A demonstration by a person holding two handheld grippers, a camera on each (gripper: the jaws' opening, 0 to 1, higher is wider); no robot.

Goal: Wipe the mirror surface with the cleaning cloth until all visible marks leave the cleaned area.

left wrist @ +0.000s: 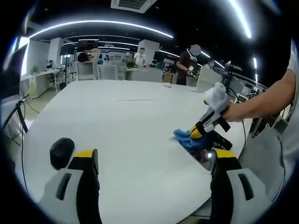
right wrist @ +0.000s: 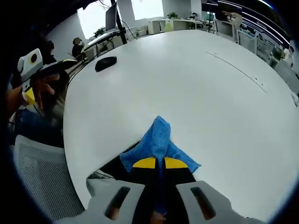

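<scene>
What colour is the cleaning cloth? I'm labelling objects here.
Blue cleaning cloth, clearest in the right gripper view, pinched in the right gripper.

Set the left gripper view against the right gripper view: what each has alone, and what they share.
Left gripper view alone: its open yellow-tipped left gripper, plus people standing at far desks.

Right gripper view alone: grey mesh chair back beside the table edge.

Shared: round white table, blue woven cleaning cloth clamped in the right gripper over the dark mirror, and black computer mouse.
</scene>
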